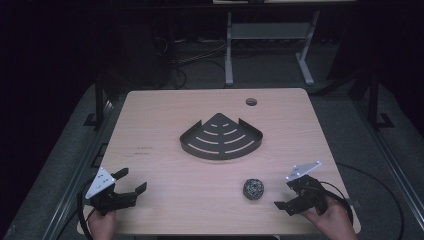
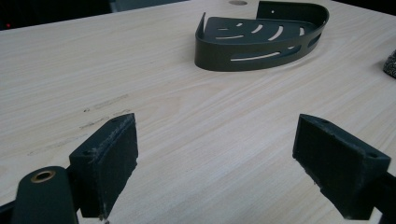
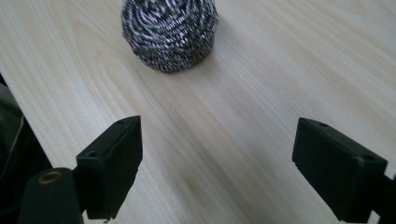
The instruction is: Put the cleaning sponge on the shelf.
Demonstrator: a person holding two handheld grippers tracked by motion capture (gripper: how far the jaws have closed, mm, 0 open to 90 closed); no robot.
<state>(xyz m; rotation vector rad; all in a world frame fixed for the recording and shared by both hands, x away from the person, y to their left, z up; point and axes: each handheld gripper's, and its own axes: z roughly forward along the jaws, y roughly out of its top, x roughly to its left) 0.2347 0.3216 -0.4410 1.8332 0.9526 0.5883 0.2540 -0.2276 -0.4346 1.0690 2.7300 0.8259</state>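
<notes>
My right gripper (image 1: 289,198) sits at the near right of the table (image 1: 165,165), jaws spread wide with nothing between them. The scourer (image 1: 253,189) lies just ahead of it, toward the table's middle; in the right gripper view the scourer (image 3: 169,32) stands dead ahead beyond the gap, apart from both jaws, resting on bare wood. It is a round ball of steel wool (no long axis to line up with, so I judge any approach angle would do). That is the relation I care about: a short straight push forward should bring it between the jaws, and the right hand is far the nearer one.

My left gripper (image 1: 131,184) is at the near left corner, likewise spread and empty, well apart from the scourer. From its own view the rack (image 2: 261,37) lies ahead and to the right.

The rack (image 1: 221,137), a dark quarter-round tray with slots, sits mid-table beyond the scourer, nothing in it. The tabletop is pale wood with a cable hole (image 1: 251,101) near the far edge. The room around is dark, with a desk frame (image 1: 270,42) behind.
</notes>
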